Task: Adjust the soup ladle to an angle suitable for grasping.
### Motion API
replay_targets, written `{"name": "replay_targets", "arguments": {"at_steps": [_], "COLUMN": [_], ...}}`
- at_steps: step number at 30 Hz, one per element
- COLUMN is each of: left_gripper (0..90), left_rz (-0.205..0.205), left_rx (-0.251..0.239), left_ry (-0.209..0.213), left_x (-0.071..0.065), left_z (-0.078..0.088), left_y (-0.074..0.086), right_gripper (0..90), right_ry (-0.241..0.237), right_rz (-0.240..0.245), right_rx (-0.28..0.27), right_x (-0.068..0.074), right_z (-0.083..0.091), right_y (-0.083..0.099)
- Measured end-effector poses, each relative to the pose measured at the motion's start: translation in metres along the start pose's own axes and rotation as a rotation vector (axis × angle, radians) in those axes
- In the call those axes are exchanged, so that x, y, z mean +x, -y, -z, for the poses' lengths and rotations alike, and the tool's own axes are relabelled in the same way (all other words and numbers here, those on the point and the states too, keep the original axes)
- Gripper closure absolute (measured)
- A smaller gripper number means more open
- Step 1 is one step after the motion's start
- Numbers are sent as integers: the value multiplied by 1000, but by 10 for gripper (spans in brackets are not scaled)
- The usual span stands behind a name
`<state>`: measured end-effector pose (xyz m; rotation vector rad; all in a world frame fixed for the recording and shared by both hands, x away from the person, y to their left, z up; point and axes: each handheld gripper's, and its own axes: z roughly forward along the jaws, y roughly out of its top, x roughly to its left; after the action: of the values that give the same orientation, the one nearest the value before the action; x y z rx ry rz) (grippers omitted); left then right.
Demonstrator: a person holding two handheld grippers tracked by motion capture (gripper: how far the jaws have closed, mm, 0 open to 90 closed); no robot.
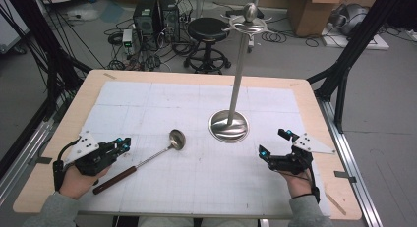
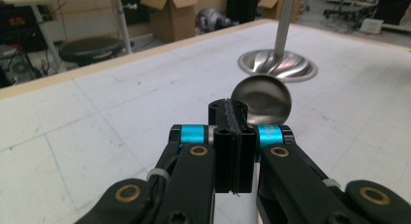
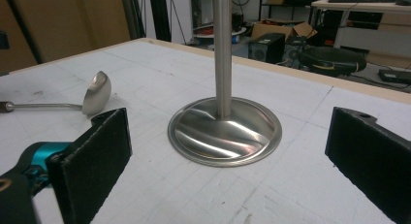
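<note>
A steel ladle with a dark brown handle lies on the white mat, its bowl toward the stand. My left gripper sits just left of the handle, held in a hand. In the left gripper view its pads are pressed together with nothing between them, and the ladle bowl lies just beyond. A tall steel stand with hooks on top rises mid-table. My right gripper rests right of the base, open. In the right gripper view its wide jaws frame the stand base, with the ladle bowl at far left.
A white gridded mat covers the wooden table. Beyond the far edge stand a black stool, computer towers with cables, and a cardboard box. Black frame posts flank both sides.
</note>
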<state>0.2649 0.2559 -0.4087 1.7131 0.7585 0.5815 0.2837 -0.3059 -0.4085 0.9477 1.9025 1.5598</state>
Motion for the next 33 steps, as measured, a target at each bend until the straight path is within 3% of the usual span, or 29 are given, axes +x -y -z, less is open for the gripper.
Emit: {"name": "replay_targets", "arguments": {"at_steps": [4, 7, 13, 19, 23, 33], "left_gripper": [893, 894, 895, 896, 897, 897], "left_rz": [1, 11, -14, -9, -6, 44], "left_rx": [34, 71, 96, 140, 142, 247], "left_ry": [1, 39, 93, 97, 96, 102], "left_x": [-1, -5, -16, -19, -19, -25], "left_z": [-2, -4, -10, -14, -14, -9], "left_y": [1, 2, 5, 7, 8, 16], "right_gripper": [16, 16, 16, 16, 16, 16], "right_ry": [8, 15, 6, 7, 4, 0], "right_rz": [-3, -2, -7, -10, -9, -9], "right_rx": [-3, -7, -2, -1, 1, -3], "right_x": [0, -1, -1, -1, -1, -1], "right_z": [1, 1, 1, 0, 0, 1], "right_y": [0, 0, 0, 1, 1, 1]}}
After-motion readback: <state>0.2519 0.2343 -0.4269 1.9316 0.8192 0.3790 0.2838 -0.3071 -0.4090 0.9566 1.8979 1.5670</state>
